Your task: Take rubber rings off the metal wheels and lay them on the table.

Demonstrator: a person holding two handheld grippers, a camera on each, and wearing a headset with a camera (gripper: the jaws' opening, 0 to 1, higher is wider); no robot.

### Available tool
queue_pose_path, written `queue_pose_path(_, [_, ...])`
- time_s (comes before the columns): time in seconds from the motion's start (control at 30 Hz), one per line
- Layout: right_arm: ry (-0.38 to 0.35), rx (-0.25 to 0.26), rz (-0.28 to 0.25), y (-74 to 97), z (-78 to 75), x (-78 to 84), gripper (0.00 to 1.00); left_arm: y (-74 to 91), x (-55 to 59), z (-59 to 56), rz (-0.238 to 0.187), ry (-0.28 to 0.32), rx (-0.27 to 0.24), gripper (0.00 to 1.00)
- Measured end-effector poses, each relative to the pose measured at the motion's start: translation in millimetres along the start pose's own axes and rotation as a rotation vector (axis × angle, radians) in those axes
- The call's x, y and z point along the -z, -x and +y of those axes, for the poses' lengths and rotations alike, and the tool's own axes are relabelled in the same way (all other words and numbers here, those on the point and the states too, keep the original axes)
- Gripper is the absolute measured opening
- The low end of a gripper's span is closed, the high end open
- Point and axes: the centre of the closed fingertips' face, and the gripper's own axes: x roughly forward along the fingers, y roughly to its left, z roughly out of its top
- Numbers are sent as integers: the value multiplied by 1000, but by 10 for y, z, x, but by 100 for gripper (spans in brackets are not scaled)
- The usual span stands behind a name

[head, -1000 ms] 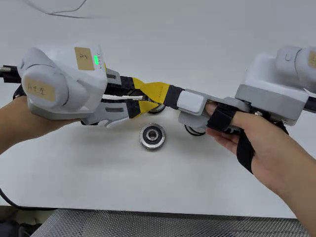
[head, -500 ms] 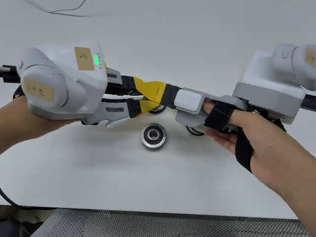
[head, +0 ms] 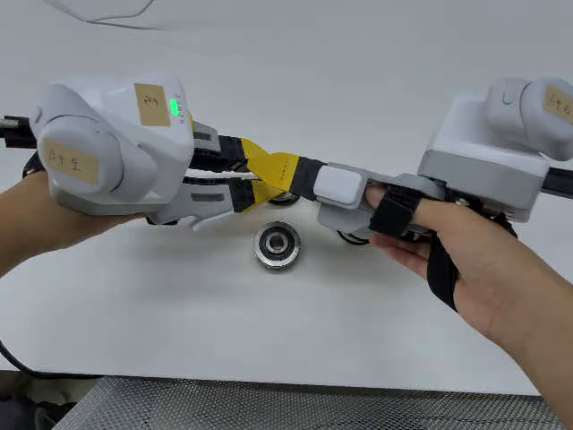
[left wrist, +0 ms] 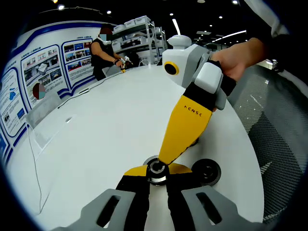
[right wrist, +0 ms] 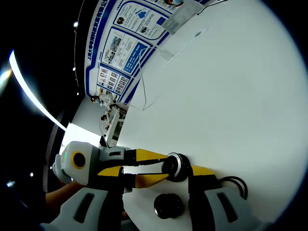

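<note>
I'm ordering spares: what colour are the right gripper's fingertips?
Yellow fingertips, clearest in the left gripper view.

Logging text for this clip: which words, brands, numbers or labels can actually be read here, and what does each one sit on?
"KENSC" (last letters unsure): on the yellow pad of the right gripper.
Tan tape labels on the left gripper, which is clamped on a metal wheel: handwritten, not readable.
Tan label on the right gripper's housing: cut off by the frame edge, unreadable.
Wall posters: too blurred to read.
</note>
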Motion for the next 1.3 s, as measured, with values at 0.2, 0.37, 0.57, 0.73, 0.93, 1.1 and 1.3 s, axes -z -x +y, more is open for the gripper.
queue_pose_path(0.2, [7, -8, 12, -6, 42, 30, 54, 0, 1, 2, -2, 0, 0, 13])
queue_pose_path(0.37, [-2, -10, 3, -6, 45, 9, 54, 2, 1, 4, -2, -2, 0, 13])
queue_pose_path(0.57, [3, -4, -5, 8, 35, -6, 52, 5, 3, 3, -2, 0, -1, 13])
queue_pose_path(0.73, [30, 3, -2, 25, 5, -3, 48, 6, 3, 4, -1, -2, -2, 13])
queue_pose_path(0.93, [23, -1, -12, 49, 2, -36, 42, 9, 4, 3, -2, -2, -2, 13])
queue_pose_path(1.1, [19, 8, -10, 46, -22, -37, 40, 9, 4, 4, -1, -3, -3, 13])
queue_pose_path(1.3, [25, 43, 2, 28, -161, -45, 25, 9, 5, 4, -1, -4, -2, 13])
